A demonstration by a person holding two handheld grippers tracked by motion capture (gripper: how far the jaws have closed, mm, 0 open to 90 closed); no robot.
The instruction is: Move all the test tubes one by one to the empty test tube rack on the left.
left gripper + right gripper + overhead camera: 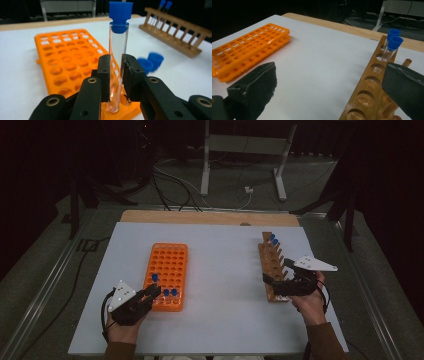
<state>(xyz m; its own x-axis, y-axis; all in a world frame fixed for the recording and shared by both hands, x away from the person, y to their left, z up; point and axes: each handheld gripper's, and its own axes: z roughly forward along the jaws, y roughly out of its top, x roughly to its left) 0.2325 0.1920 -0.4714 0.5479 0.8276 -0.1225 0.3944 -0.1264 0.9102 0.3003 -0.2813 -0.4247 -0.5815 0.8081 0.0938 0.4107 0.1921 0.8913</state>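
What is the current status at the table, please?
Left tongs shut on blue-capped tube, above orange rack. Right tongs open by wooden rack. Nothing in the way.

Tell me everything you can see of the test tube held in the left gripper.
The test tube is a clear, glass-like cylinder with a rounded bottom and a blue cap plugged into its top. It looks empty. It stands upright, clamped about midway down between the black jaws of the left gripper, with its bottom end at the near edge of the orange rack; whether it already sits in a hole cannot be told. Two more blue-capped tubes stand in the rack just beside it.
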